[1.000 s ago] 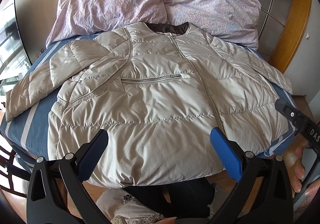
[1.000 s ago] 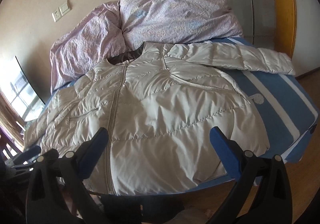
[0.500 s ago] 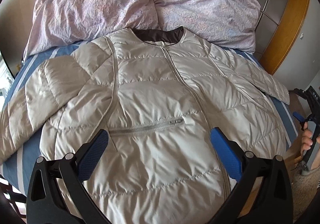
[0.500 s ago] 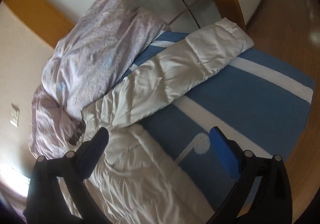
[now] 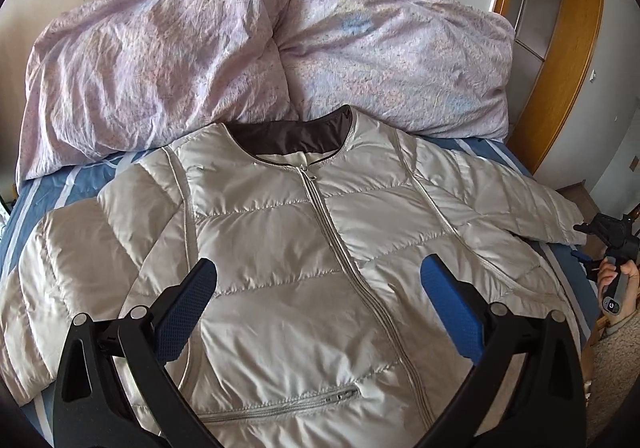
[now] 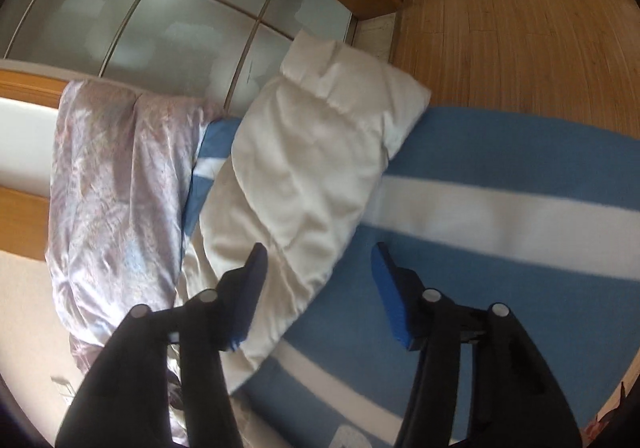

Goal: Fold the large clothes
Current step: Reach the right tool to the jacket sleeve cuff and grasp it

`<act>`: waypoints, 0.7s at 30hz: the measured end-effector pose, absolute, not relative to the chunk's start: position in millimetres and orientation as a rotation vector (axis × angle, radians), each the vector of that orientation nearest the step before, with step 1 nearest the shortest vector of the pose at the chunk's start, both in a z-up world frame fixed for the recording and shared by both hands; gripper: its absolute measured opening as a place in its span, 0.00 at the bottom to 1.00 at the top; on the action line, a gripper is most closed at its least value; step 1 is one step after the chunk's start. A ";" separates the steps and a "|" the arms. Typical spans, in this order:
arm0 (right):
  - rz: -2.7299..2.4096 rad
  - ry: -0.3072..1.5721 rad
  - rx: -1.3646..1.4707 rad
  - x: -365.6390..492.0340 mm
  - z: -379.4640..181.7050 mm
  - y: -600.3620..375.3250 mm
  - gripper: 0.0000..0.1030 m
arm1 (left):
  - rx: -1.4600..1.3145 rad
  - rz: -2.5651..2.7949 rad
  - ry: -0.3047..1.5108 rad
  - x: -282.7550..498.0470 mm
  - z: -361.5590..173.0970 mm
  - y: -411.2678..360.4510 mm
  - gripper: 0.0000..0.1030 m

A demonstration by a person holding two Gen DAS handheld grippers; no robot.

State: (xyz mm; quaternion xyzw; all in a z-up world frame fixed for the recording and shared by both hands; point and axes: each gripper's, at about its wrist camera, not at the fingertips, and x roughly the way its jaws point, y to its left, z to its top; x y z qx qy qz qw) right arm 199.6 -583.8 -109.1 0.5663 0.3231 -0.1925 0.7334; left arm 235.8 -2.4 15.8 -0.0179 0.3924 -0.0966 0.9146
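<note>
jacket (image 5: 304, 272) lies flat, front up and zipped, on the blue-and-white striped bed (image 5: 68, 187), collar toward the lilac duvet (image 5: 248, 47) bunched at the head. left gripper (image 5: 318, 304) hangs over the jacket's chest, jaws wide apart, nothing between them. right gripper (image 6: 318, 288) is out at the jacket's sleeve (image 6: 316, 167) near the bed edge, rolled sideways; its jaws have just been closing to about half open. the sleeve edge sits between the pads, no pinch visible.
</note>
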 end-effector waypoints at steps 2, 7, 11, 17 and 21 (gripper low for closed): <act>-0.437 0.701 1.242 202.9 -111.3 -590.2 0.47 | -0.064 -0.227 0.829 244.4 9.7 -2.8 0.99; -0.495 0.682 1.240 212.0 -116.5 -599.2 0.31 | -0.200 -0.303 0.850 262.4 1.9 6.6 0.99; -0.544 0.706 1.147 220.4 -110.8 -595.9 0.19 | -0.233 -0.298 0.849 272.4 -1.3 13.7 0.99; -0.596 0.683 0.888 232.9 -71.2 -575.5 0.07 | -0.323 -0.349 0.806 279.1 -3.4 30.0 0.99; -0.565 0.636 0.689 248.1 -31.3 -542.6 0.06 | -0.419 -0.380 0.820 285.4 -7.3 41.0 0.99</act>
